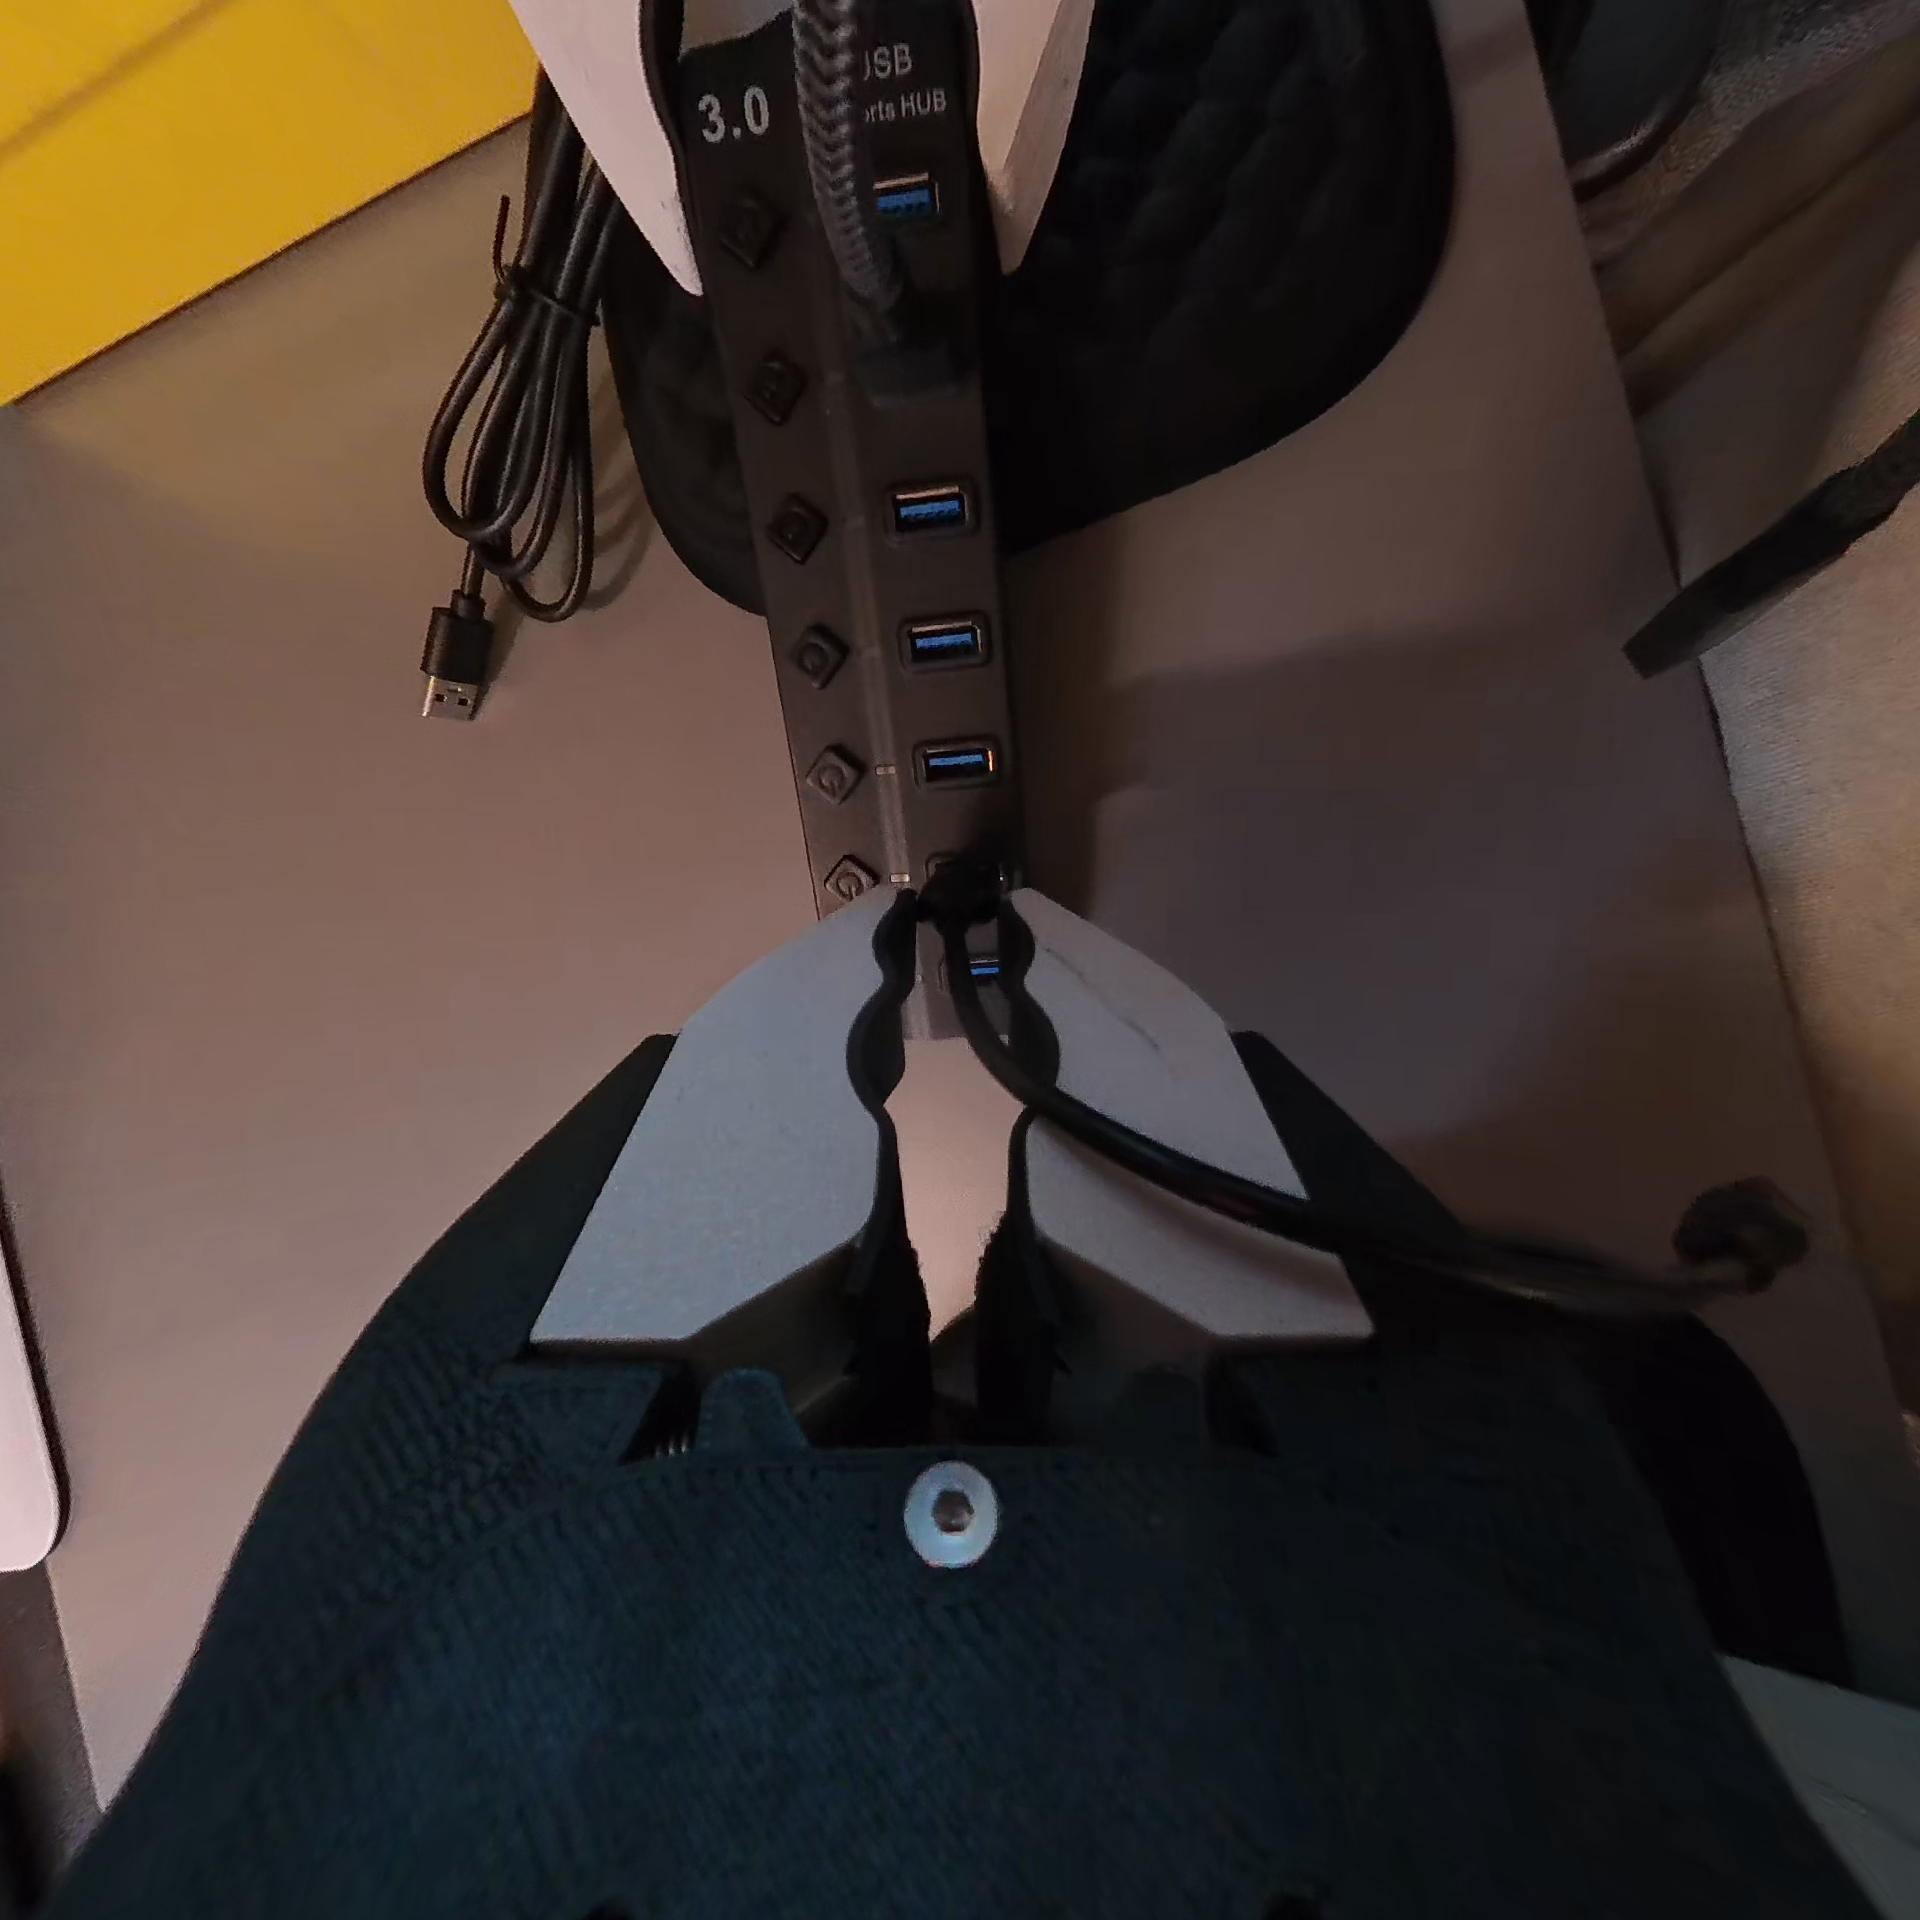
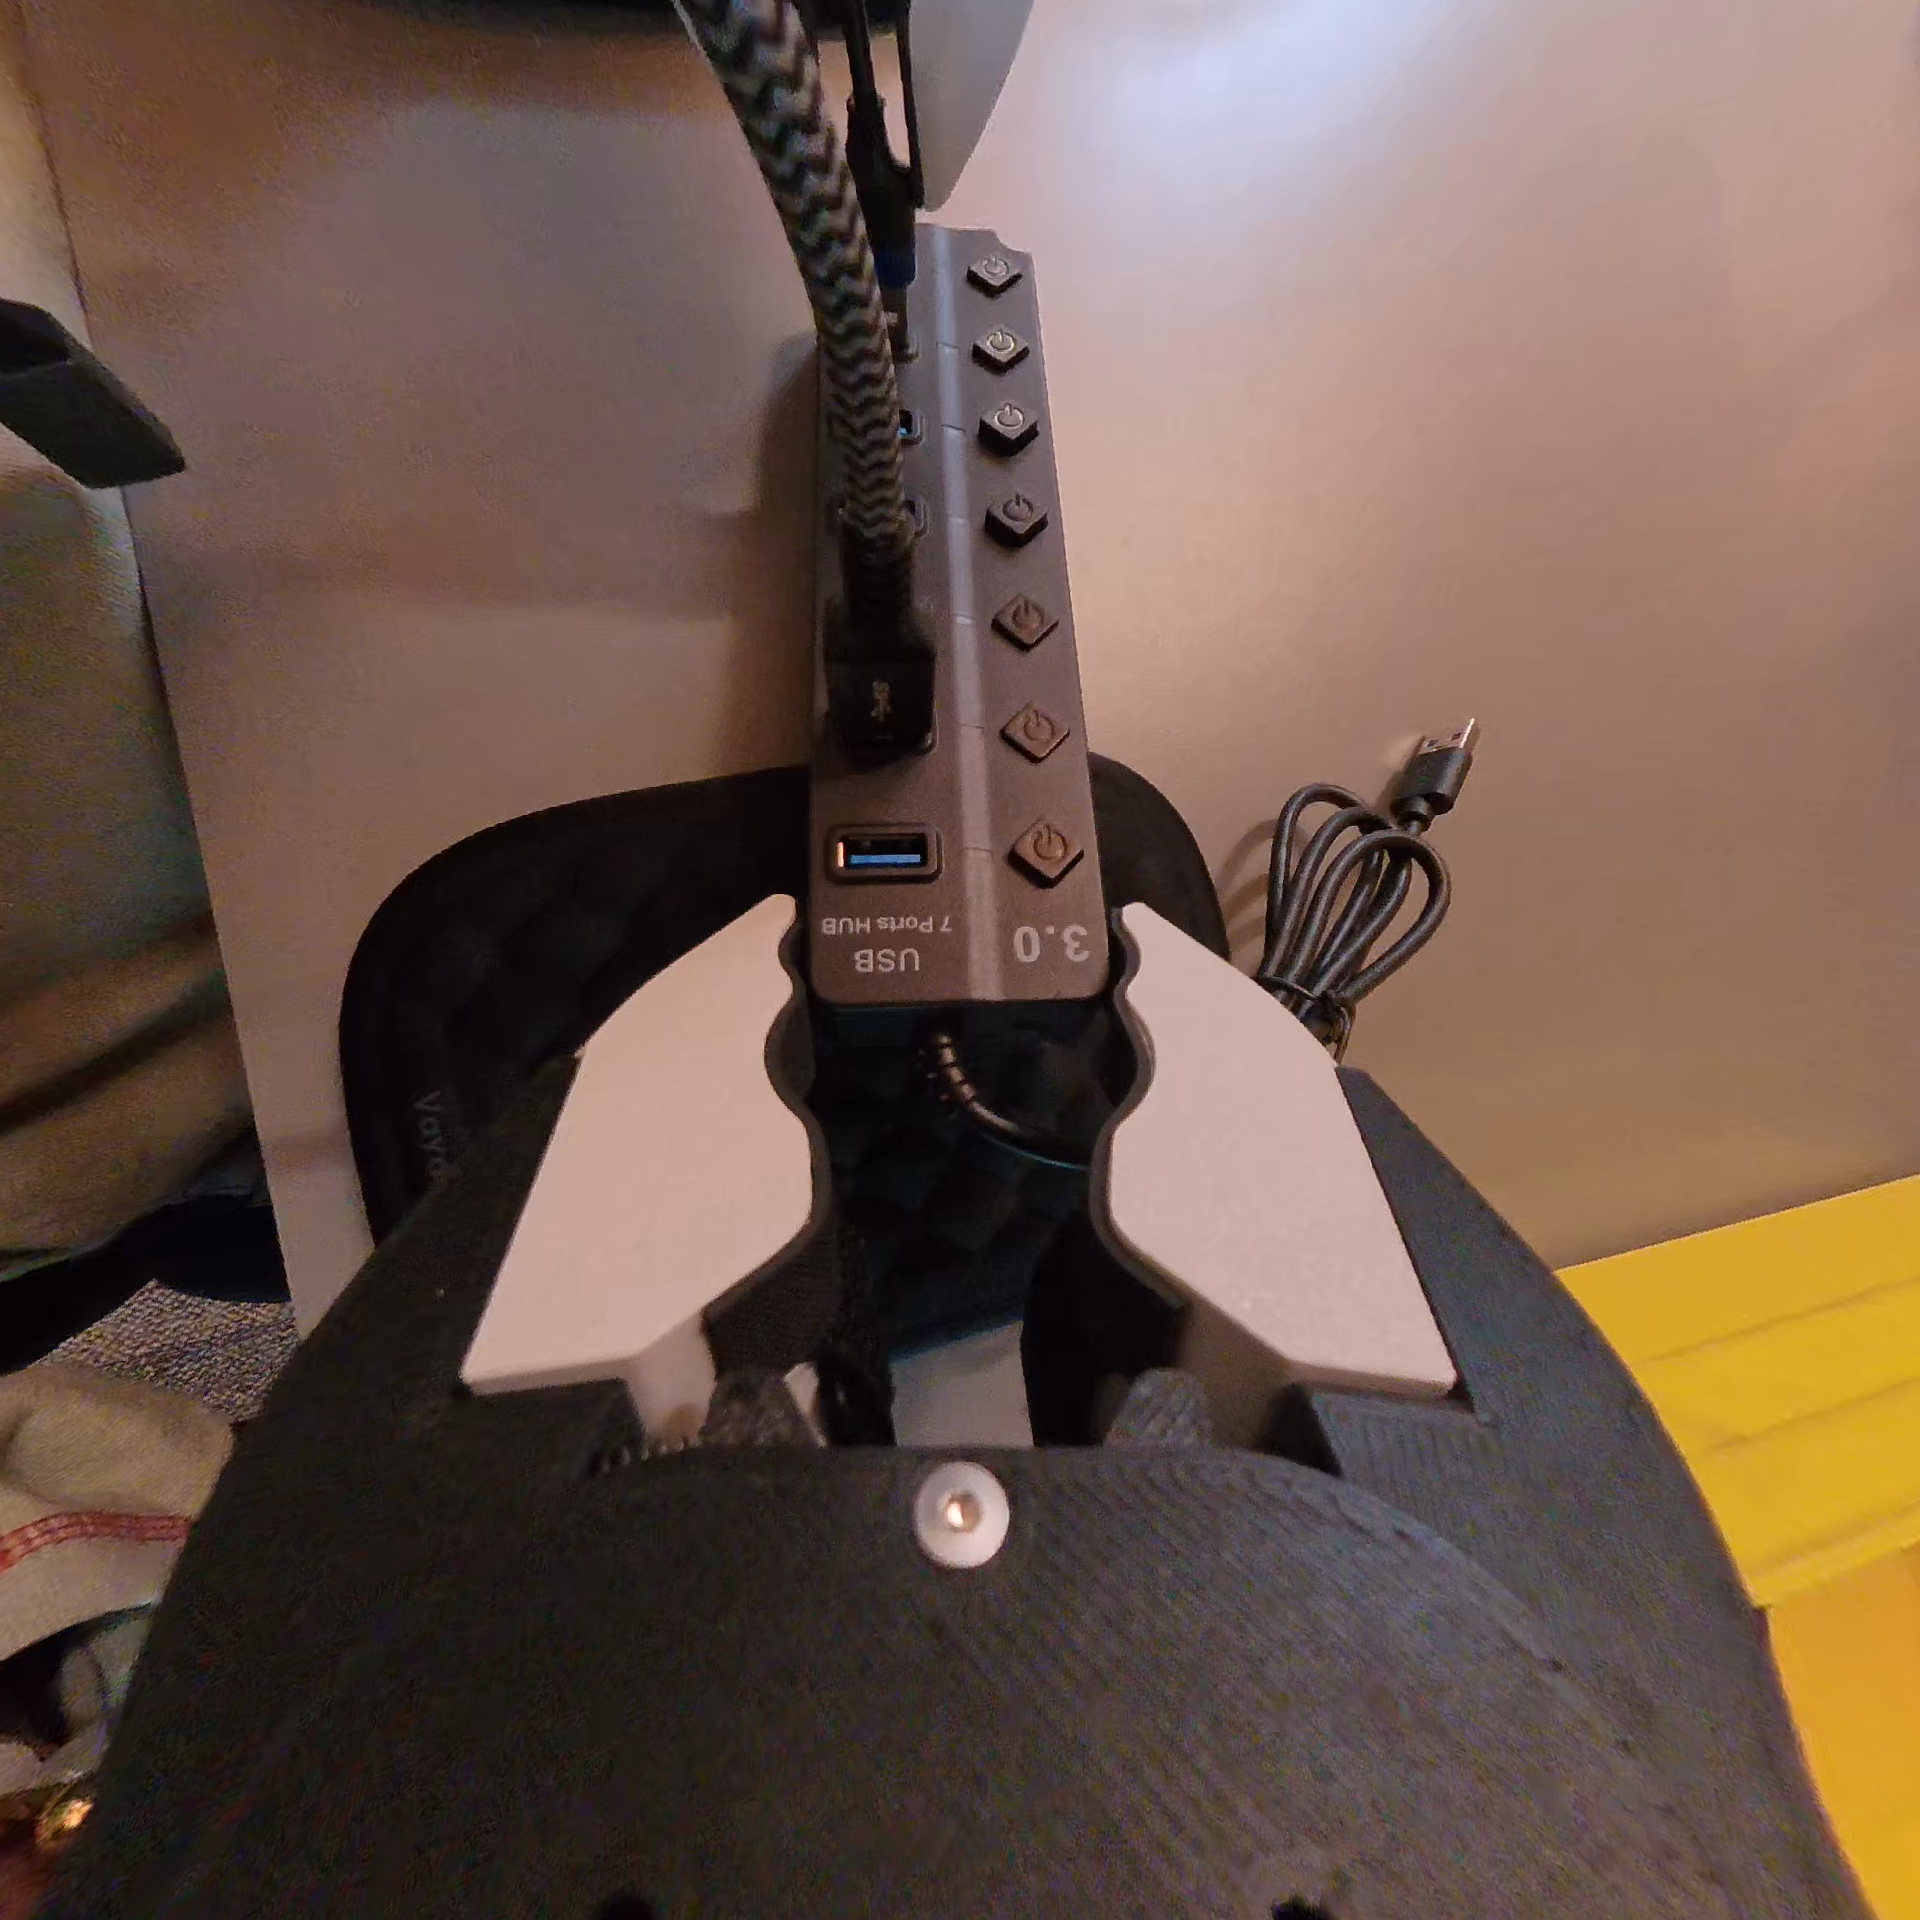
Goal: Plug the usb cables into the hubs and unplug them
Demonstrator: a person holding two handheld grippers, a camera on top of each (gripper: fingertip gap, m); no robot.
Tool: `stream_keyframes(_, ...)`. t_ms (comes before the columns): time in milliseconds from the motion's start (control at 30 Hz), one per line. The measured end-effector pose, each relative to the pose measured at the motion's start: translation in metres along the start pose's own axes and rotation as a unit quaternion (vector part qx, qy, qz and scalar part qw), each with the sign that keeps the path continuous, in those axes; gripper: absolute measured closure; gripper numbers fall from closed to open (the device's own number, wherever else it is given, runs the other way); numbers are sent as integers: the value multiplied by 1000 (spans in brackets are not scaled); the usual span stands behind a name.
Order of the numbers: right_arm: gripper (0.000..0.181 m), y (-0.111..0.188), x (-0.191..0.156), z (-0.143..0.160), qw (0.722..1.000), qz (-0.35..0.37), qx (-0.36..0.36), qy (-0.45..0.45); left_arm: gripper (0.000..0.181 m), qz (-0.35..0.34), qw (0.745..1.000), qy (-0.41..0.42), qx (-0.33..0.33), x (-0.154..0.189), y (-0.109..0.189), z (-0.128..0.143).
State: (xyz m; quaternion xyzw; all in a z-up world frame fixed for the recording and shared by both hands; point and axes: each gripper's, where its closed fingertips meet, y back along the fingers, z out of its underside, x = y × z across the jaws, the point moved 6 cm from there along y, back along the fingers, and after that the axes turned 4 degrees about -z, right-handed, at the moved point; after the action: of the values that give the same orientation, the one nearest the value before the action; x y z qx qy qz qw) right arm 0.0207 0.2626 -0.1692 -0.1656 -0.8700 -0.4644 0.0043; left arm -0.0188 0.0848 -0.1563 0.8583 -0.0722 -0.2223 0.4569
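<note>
hub: long black seven-port USB strip [image 1: 883, 582], rigid, light; right gripper [image 2: 956, 956] fingers clamp its labelled end.
plug: small black cable plug [image 1: 961, 894] at hub's far end, pinched by left gripper [image 1: 961, 914]; hold housing, not cord.

My left claw [image 1: 961, 914] has bare table [image 1: 260, 935] on its left. The braided cable [image 1: 836, 177] crosses the hub's [image 1: 831, 582] far ports; a coiled cable [image 1: 520, 436] lies beside.

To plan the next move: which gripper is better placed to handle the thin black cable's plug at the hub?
Left. The left gripper is shut on the black plug right at the hub ports near it, while the right gripper clamps the hub's labelled end and steadies it.
</note>
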Motion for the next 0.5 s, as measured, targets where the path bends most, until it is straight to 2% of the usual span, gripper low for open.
stream_keyframes(200, 127, 2, 0, -3, 1000, 1, 3, 5, 166, 13, 1000, 6, 12, -1, -1, -4)
stream_keyframes(333, 127, 2, 0, -2, 1000, -2, 5, 0, 166, 20, 1000, -4, -16, -2, 0, -3)
stream_keyframes(500, 127, 1, 0, -1, 1000, 1, 5, 4, 166, 21, 1000, 10, 18, -1, -2, -2)
